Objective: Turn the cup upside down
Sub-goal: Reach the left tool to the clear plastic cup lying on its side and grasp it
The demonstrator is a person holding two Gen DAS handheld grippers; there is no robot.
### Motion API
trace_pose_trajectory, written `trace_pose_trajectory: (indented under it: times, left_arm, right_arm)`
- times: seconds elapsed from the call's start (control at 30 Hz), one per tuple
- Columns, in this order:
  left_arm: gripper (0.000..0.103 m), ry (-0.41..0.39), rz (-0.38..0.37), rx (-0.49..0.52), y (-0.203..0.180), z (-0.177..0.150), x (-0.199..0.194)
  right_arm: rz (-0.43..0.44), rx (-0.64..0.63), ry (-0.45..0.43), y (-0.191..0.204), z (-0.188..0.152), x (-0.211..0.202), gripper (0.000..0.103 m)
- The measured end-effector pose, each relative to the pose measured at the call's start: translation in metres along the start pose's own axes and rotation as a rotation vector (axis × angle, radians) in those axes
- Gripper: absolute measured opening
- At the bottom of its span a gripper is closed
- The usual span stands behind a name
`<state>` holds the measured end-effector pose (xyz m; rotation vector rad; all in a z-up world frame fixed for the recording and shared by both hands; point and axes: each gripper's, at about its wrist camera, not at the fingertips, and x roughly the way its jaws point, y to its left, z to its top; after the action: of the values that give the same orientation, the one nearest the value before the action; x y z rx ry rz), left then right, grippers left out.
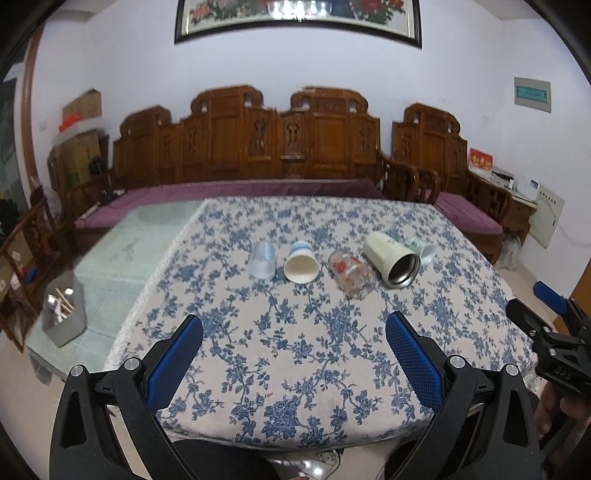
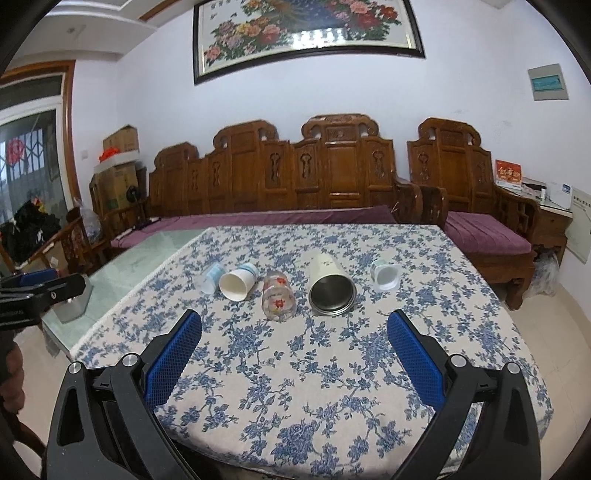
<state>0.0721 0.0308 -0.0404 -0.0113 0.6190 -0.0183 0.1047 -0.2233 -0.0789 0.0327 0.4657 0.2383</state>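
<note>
1. Lying on their sides in a row across the middle of the bench, five cups rest on a blue-and-white floral cloth, all with mouths turned toward the near edge.
2. Leftmost is a clear plastic cup with a pale blue band; it sits just beside a white paper cup, whose open mouth shows a plain cream interior.
3. At the centre lies a glass cup printed with red flowers, near the paper cup but apart from it.
4. To its right is a cream tumbler with a dark metal interior, the largest of the row; in the right wrist view its mouth faces the camera almost squarely.
5. Rightmost, a small white cup with green print lies close behind the tumbler's far side; whether the two touch cannot be told.
6. Left tongs: blue-padded fingers spread wide, holding nothing, hovering over the near half of the bench, well short of the row.
7. Right tongs: likewise spread wide and unloaded, aimed roughly at the glass cup and tumbler, well apart from both.
8. Beyond the cloth's left edge, a grey utensil holder stands on a pale green surface.
9. Behind the bench runs a carved wooden sofa with purple cushions; a framed floral picture hangs above it.
</note>
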Motion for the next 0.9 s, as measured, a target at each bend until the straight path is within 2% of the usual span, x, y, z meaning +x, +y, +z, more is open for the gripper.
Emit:
trace_pose_trajectory:
  times: [0.3,0.6,0.9]
  left_arm:
    - [0.095,0.123,0.002,0.036,0.029,0.020,0.068]
    - [0.095,0.184,0.087,0.079,0.053,0.047,0.137]
    - [0.095,0.255,0.032,0.066,0.073,0.078,0.227]
  right_arm:
    - [0.031,-0.023,0.093,0.003,0.001,0.079,0.101]
    - [0.070,-0.048,0.162,0.012,0.000,0.148,0.101]
    - [0.101,-0.037,0.191,0.019,0.007,0.197,0.101]
